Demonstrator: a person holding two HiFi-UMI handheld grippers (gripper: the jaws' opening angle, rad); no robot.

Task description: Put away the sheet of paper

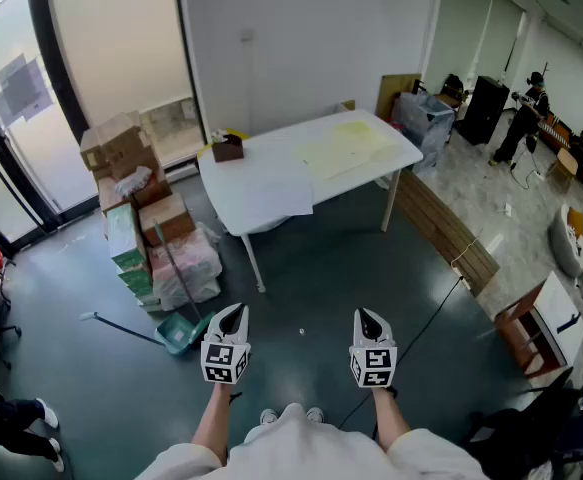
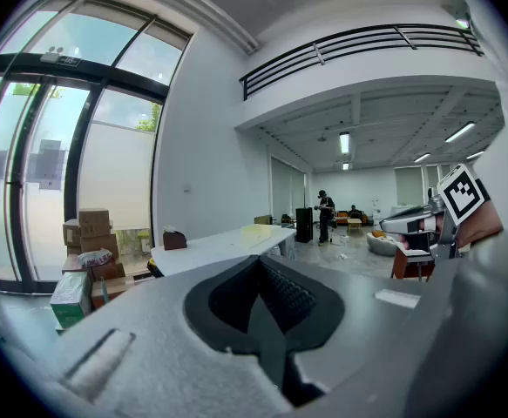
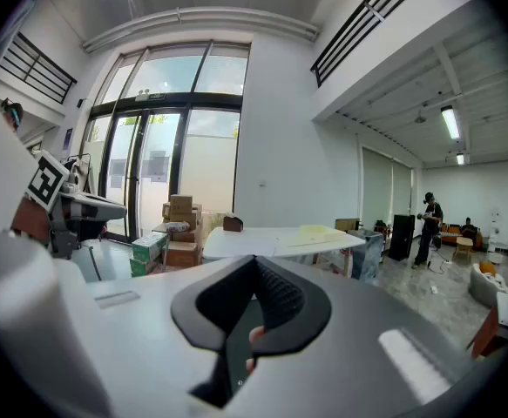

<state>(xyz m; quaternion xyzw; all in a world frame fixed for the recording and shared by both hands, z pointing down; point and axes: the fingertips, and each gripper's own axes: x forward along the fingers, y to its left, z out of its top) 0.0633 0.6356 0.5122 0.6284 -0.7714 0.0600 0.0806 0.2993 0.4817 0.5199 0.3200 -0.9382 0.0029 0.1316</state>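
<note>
A white table point(image 1: 239, 173) stands a few steps ahead across the green floor. A white sheet of paper point(image 1: 276, 190) lies on its near part, reaching the front edge. A pale yellow sheet point(image 1: 347, 146) lies further right on the top. A small brown box point(image 1: 228, 148) sits at the table's left corner. My left gripper point(image 1: 233, 313) and right gripper point(image 1: 365, 316) hang side by side over the floor, well short of the table. Both are shut with nothing in them. The table point(image 2: 214, 246) also shows far off past the left gripper point(image 2: 258, 265), and the table point(image 3: 275, 241) past the right gripper point(image 3: 255, 263).
Stacked cardboard boxes point(image 1: 123, 150) and green cartons point(image 1: 128, 250) stand left of the table, with a green dustpan point(image 1: 180, 333) on the floor. A wooden bench point(image 1: 449, 230) runs to the right, a wooden cabinet point(image 1: 539, 328) beyond it. A person point(image 1: 526, 113) stands far right.
</note>
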